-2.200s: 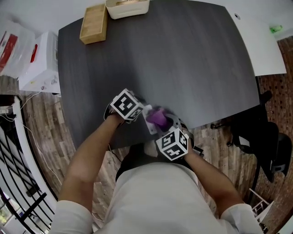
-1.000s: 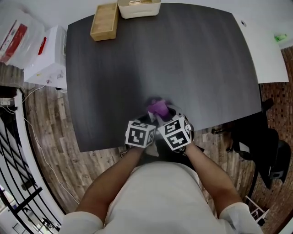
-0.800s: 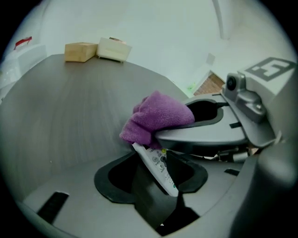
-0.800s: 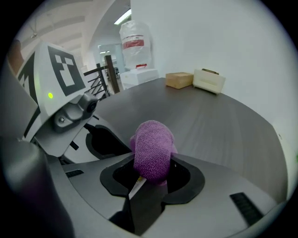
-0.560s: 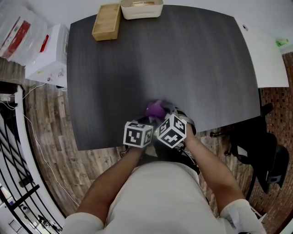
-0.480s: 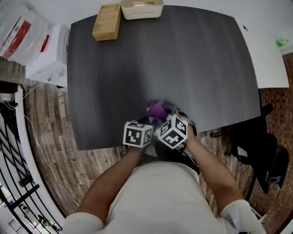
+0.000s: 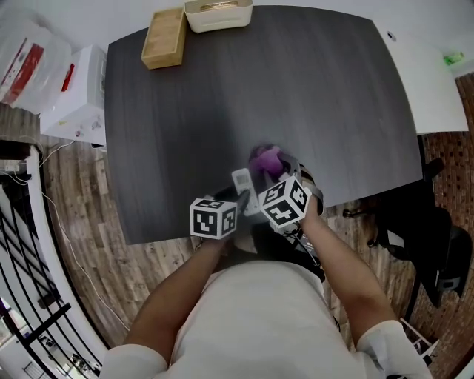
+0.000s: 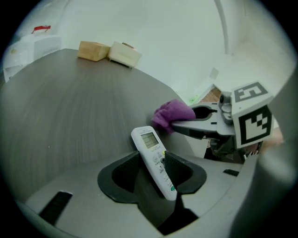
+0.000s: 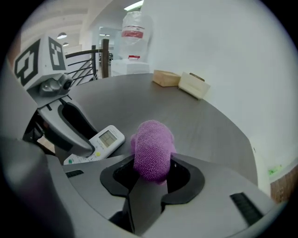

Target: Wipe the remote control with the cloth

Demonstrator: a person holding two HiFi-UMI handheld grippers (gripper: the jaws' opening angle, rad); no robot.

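Observation:
A white remote control (image 8: 155,159) with a small screen sticks out between the jaws of my left gripper (image 8: 152,163), which are closing and press on its sides. It shows in the head view as the remote control (image 7: 241,184) near the table's front edge and in the right gripper view as the remote control (image 9: 101,141). My right gripper (image 9: 151,168) is shut on a bunched purple cloth (image 9: 151,148). The cloth (image 8: 171,114) hangs just beyond the remote's screen end, a little apart from it. Over the dark table (image 7: 296,96), the left gripper (image 7: 226,203) and right gripper (image 7: 278,181) sit close together.
A wooden box (image 7: 164,37) and a cream tray (image 7: 217,13) stand at the table's far left edge. A white table (image 7: 433,81) adjoins on the right. A white appliance (image 7: 70,96) stands left of the table, and a black chair (image 7: 433,237) stands at the right.
The remote now sticks out further past my left gripper, and the left gripper has drifted slightly left. My right gripper has carried the cloth to the right and further over the table.

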